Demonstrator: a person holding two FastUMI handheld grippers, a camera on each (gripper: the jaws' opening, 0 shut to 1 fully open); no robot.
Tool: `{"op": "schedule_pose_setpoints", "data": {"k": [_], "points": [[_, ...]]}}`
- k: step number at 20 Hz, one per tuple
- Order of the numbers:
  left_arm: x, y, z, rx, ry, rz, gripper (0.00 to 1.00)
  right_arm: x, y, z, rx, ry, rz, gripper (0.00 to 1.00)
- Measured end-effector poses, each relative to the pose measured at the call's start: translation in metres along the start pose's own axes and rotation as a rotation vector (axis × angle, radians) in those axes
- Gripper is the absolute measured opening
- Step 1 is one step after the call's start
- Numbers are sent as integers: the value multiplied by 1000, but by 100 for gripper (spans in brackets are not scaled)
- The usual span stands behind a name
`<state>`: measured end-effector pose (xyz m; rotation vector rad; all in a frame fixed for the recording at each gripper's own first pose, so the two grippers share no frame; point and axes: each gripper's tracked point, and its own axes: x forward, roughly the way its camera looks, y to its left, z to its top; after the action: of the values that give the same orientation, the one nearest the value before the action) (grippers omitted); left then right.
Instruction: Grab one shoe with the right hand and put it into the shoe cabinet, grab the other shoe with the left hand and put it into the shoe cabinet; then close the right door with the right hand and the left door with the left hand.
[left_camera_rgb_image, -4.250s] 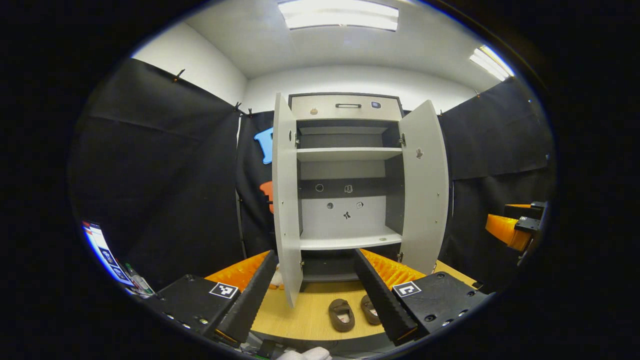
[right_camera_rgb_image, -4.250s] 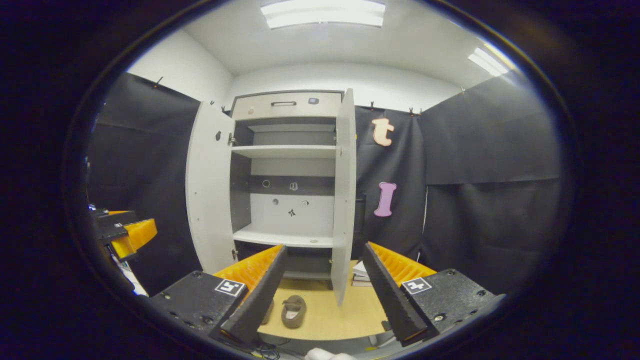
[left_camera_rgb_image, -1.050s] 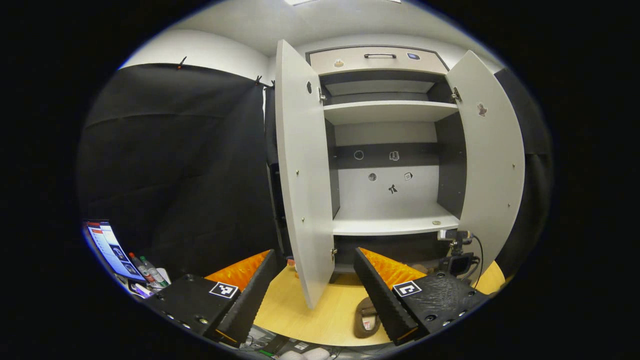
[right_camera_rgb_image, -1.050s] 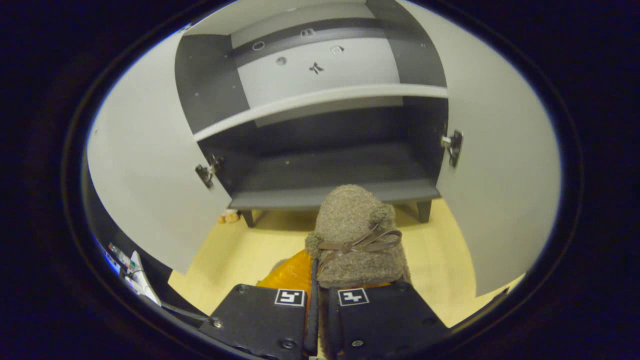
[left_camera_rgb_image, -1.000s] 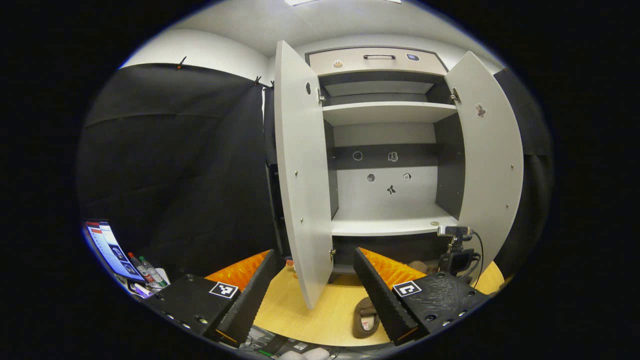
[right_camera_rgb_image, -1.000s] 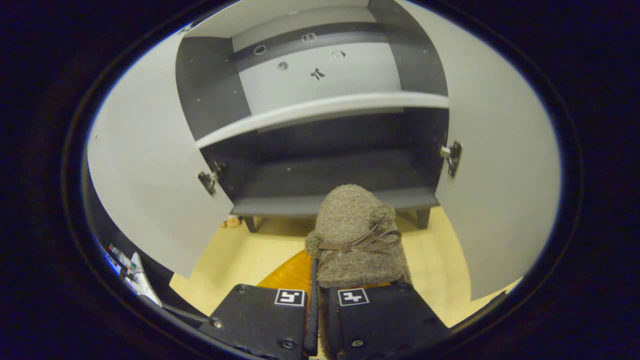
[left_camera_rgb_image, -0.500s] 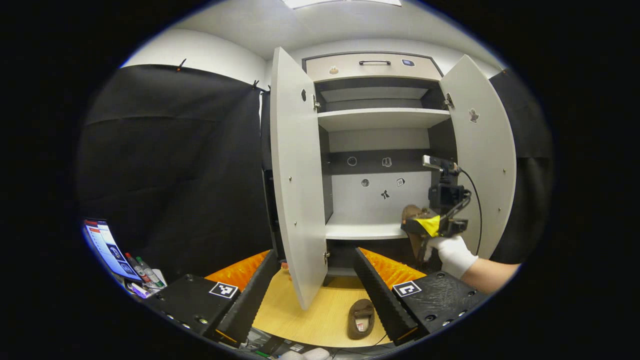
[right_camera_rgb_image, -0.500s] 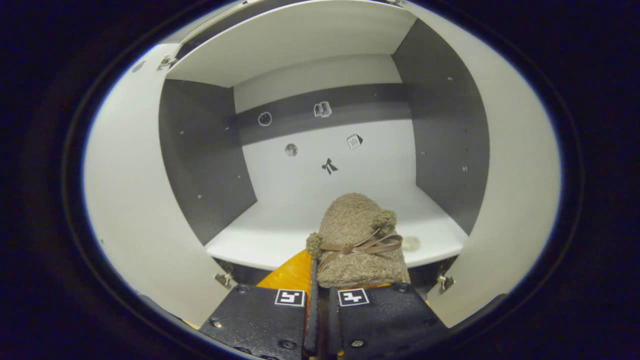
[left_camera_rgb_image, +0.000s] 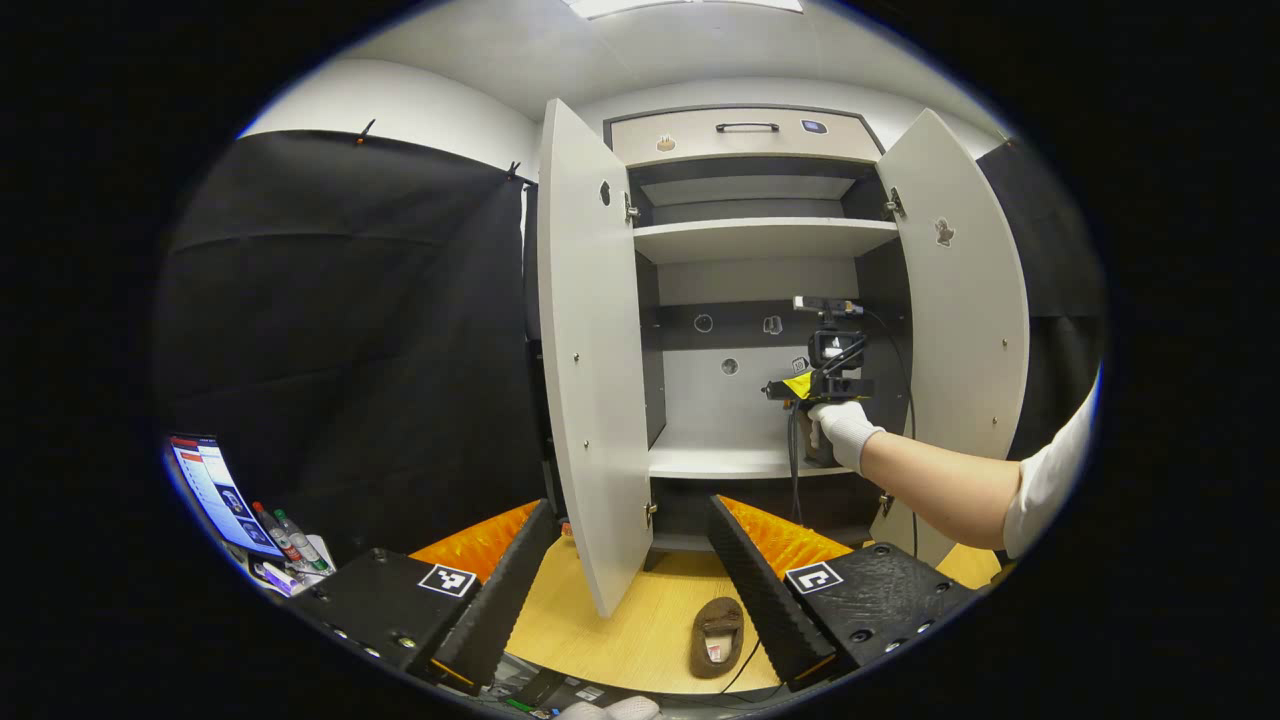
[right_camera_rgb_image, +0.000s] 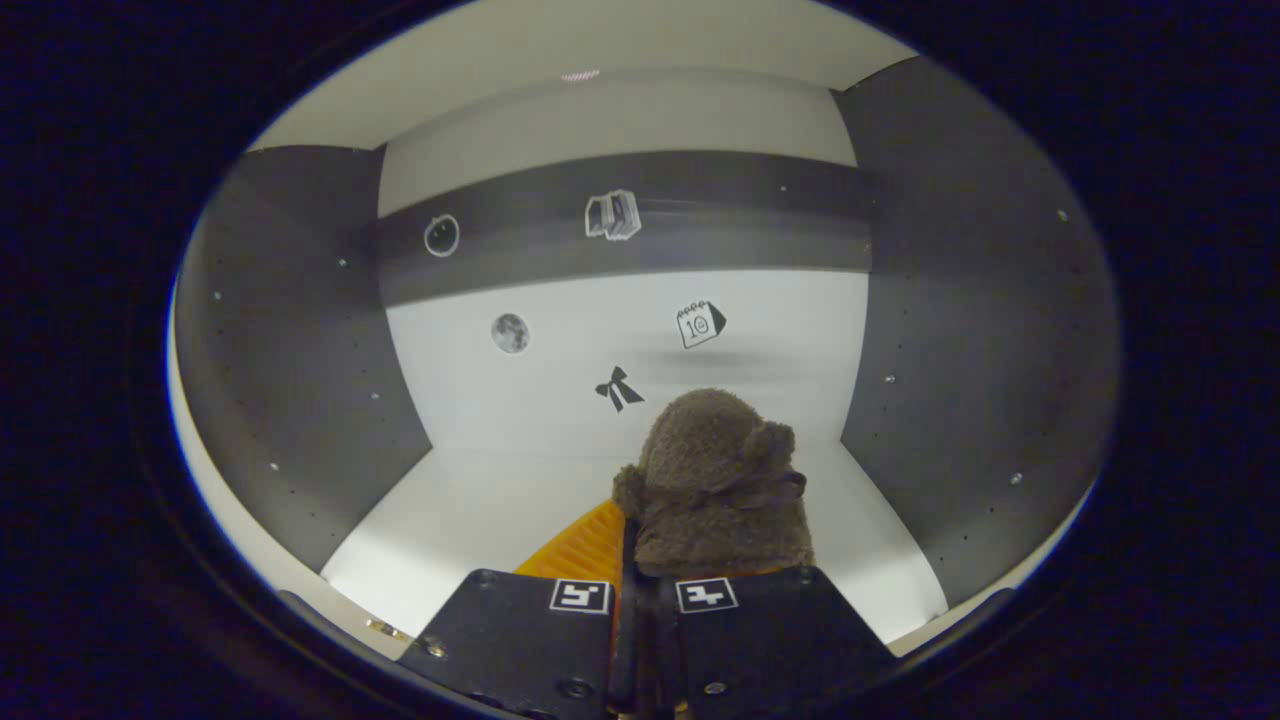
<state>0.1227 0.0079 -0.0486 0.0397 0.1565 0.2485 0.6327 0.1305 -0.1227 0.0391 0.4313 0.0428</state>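
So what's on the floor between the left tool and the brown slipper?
Nothing: in the left gripper view, bare yellow wooden floor separates the open left tool from the brown fuzzy slipper.

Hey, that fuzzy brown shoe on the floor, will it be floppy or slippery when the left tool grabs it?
The shoe on the floor looks soft and low-sided, so it will probably flex rather than stay stiff. Its fuzzy fabric likely grips well, not slippery. It seems light: the right tool carries its matching shoe by one end without visible sagging.
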Motion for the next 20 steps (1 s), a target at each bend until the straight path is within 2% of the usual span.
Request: {"op": "schedule_pose_setpoints", "data": {"k": [3, 6, 9, 10, 11, 13, 15, 16, 18, 20], "points": [[-2, 0, 0, 18, -2, 11, 96, 22, -8, -18, 0, 96, -27, 11], [-2, -3, 2, 17, -3, 11, 96, 30, -6, -33, 64, 213, -2, 10], [-3, -4, 3, 14, -11, 11, 96, 23, -4, -32, 49, 255, 12, 20], [-4, -3, 5, 12, -19, 13, 96, 17, 3, -28, 54, 249, 49, 21], [-6, -3, 8, 8, -30, 12, 96, 7, 6, -25, 51, 238, 63, 43], [-9, -2, 9, 4, -41, 5, 96, -16, 6, -14, 47, 185, 68, 69], [-13, -1, 8, 0, -48, -5, 96, -43, 5, -3, 25, 109, 73, 80], [-16, 0, 7, -3, -50, -12, 96, -61, 4, 9, -2, 34, 78, 85], [-22, 4, 8, -7, -61, -22, 96, -102, -6, 34, -59, -98, 43, 89], [-25, 10, 5, -9, -64, -36, 96, -147, -1, 44, -66, -194, 62, 99]]}}
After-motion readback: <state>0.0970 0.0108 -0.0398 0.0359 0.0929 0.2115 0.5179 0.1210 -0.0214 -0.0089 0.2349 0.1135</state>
